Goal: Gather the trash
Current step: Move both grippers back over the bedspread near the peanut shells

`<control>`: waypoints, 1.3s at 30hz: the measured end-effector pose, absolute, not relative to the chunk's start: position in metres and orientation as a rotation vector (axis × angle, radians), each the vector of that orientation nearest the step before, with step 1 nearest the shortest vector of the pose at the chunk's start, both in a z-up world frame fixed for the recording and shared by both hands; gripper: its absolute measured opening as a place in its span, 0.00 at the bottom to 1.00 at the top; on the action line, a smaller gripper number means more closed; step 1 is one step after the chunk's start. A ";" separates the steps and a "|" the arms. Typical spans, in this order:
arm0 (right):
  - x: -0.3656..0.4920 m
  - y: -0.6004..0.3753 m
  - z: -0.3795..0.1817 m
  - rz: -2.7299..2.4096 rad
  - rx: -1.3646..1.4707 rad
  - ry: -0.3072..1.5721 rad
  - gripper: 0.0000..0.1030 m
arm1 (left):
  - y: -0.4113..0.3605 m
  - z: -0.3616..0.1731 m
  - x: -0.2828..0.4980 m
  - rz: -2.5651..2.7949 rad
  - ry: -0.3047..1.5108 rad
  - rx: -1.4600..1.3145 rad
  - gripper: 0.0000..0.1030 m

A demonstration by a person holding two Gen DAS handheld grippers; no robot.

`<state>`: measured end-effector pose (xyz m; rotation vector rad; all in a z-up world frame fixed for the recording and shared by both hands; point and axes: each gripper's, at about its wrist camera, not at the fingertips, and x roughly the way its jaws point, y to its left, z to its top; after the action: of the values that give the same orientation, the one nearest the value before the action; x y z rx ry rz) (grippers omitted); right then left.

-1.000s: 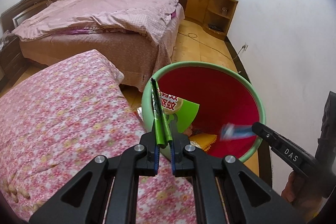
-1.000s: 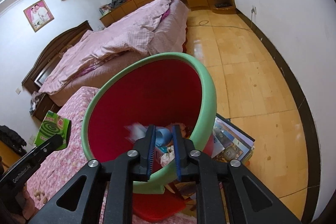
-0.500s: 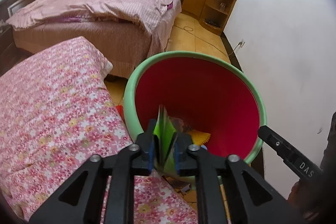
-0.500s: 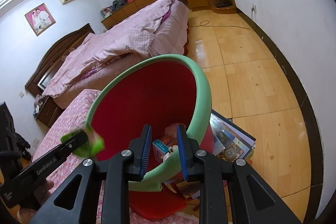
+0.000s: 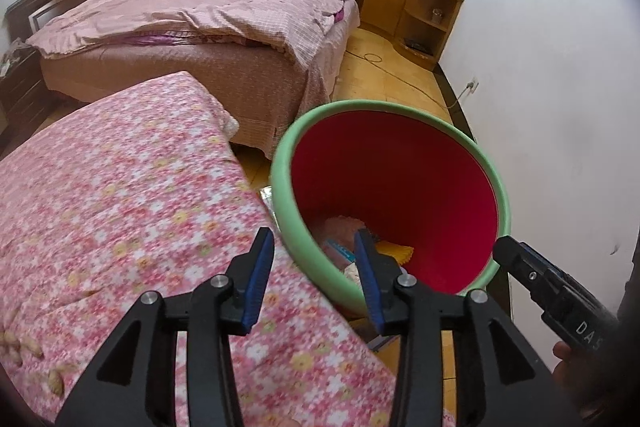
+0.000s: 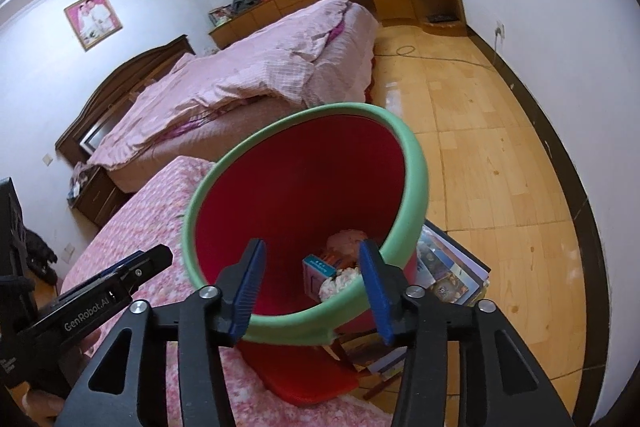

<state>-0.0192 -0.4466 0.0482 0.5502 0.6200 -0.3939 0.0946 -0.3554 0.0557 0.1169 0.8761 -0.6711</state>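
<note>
Both grippers released: green wrapper gone from left gripper (image 5: 316,279), blue packet from right gripper (image 6: 314,285).
Jaws opening, nothing between; trash (image 6: 320,269) lies inside red bin (image 5: 400,163).

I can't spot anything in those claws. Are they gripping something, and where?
Nothing is held. The left gripper and right gripper are both opening with nothing between their jaws, above the bin.

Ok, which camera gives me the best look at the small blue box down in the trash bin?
The right wrist view: the blue box stands unobstructed in the bin, top and side faces visible. In the left wrist view only a sliver shows above the bin's near rim, beside a gripper finger.
</note>
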 end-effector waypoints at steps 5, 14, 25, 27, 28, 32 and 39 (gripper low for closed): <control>-0.019 -0.425 0.057 -0.361 0.520 0.617 0.54 | -0.330 0.066 0.086 -0.626 0.865 0.103 0.42; -0.022 -0.383 0.072 -0.310 0.450 0.607 0.62 | -0.272 0.083 0.070 -0.525 0.842 0.070 0.44; -0.026 -0.326 0.090 -0.211 0.365 0.590 0.69 | -0.207 0.097 0.050 -0.421 0.800 0.031 0.56; -0.027 -0.316 0.091 -0.186 0.357 0.589 0.73 | -0.195 0.099 0.043 -0.396 0.792 0.025 0.62; -0.027 -0.312 0.091 -0.177 0.352 0.588 0.74 | -0.190 0.100 0.041 -0.384 0.788 0.023 0.65; -0.029 -0.294 0.092 -0.156 0.316 0.588 0.74 | -0.171 0.101 0.034 -0.347 0.781 0.011 0.67; -0.033 -0.271 0.090 -0.128 0.269 0.588 0.75 | -0.146 0.099 0.021 -0.286 0.761 0.007 0.72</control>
<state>-0.0327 -0.2707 0.0904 0.2685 0.5885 -0.1276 0.0211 -0.1457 0.0992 0.0074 0.7613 -0.2863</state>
